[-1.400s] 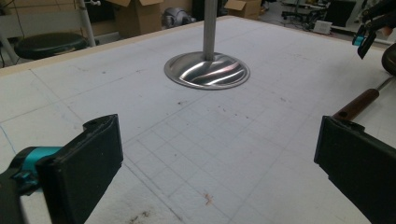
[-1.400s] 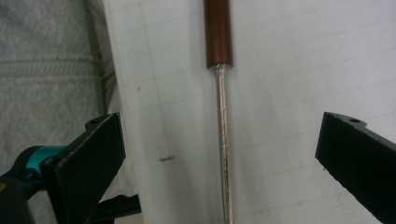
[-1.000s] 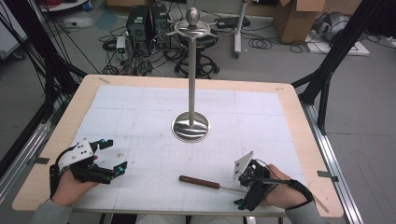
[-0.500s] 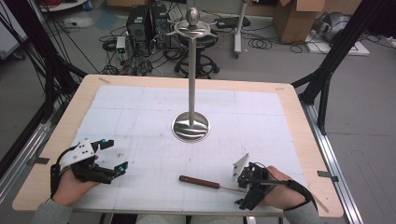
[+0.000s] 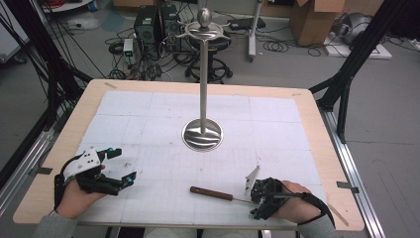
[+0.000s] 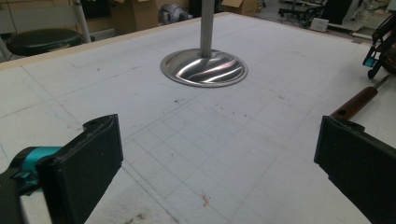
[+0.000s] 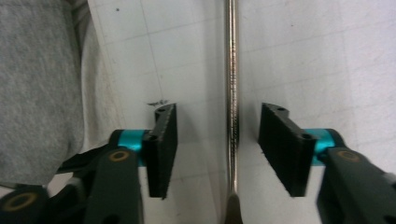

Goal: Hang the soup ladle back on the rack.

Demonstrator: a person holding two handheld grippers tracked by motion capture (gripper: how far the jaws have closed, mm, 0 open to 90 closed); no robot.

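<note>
A utensil with a brown wooden handle (image 5: 210, 193) and a thin metal shaft (image 7: 231, 70) lies flat near the table's front edge. My right gripper (image 5: 257, 198) points down over the shaft end. Its jaws (image 7: 218, 112) straddle the shaft and have just been closing. A gap shows on each side, so the pads are off the metal. My left gripper (image 5: 124, 164) rests at the front left, open wide with nothing between its jaws (image 6: 219, 154). In the left gripper view the handle (image 6: 355, 102) lies to the right.
A tall metal stand with a round shiny base (image 5: 202, 135) and a knobbed top (image 5: 204, 29) rises from the middle of the white gridded mat (image 5: 148, 124). Grey clothing (image 7: 37, 84) shows past the table's front edge. The wooden table rim (image 5: 327, 148) borders the mat.
The right gripper's jaws have drawn closer together around the utensil's shaft. Both hands and the utensil have stayed where they were.
</note>
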